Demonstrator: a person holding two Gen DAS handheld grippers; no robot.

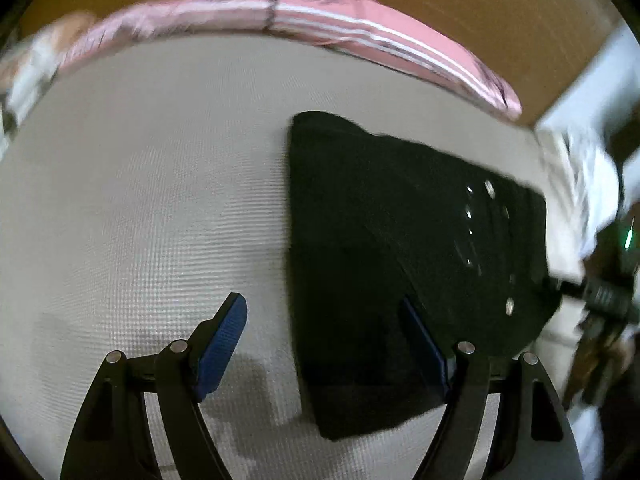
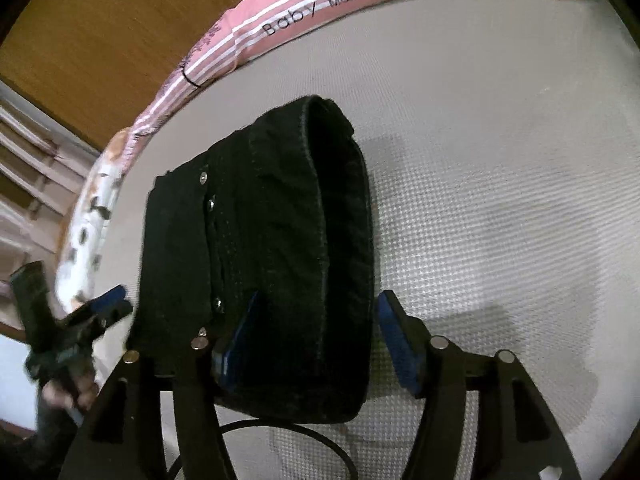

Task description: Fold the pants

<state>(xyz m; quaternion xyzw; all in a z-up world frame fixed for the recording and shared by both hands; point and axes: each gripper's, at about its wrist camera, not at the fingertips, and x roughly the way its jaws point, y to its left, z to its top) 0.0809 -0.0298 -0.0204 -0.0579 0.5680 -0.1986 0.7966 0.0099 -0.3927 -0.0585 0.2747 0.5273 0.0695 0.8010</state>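
Now left gripper (image 1: 326,344), right gripper (image 2: 316,332) wide open over folded black pants (image 2: 280,260).

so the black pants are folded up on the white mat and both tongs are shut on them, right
Not quite. The black pants do lie folded on the white mat, but neither tongs grip them. The right wrist view shows the right tongs open around the bundle's edge, and the left wrist view shows the left tongs open too, holding nothing.
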